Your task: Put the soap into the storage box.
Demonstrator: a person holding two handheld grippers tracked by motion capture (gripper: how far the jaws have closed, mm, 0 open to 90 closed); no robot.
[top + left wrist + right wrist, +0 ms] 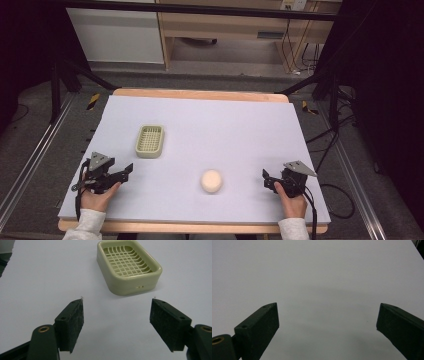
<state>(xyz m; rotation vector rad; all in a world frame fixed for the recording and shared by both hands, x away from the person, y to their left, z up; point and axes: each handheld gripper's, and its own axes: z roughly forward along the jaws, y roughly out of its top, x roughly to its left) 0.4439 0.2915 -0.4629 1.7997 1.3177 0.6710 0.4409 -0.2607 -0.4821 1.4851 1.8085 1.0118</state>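
- Nearest the person, the left tongs (pixel 127 169) and the right tongs (pixel 266 178) are held low over the pale tabletop (pixel 240 125), each in one hand; both are seen with jaws apart and nothing between them.
- The round cream soap (pixel 211 181) is taken as the landmark: it lies on the tabletop between the two tongs, and the right tongs are judged the nearer, just to its right, jaws pointing towards it.
- The left tongs are found well to the soap's left, aimed up and away from it.
- The soap is seen as a smooth, pale, slightly domed disc with no marked long axis.
- Farther off, up and left of the soap, the pale green soap dish (pixel 150 141) is set, empty, its grid floor showing; its long axis runs away from the person.
- The dish (pixel 128 266) is seen straight ahead of the left tongs.
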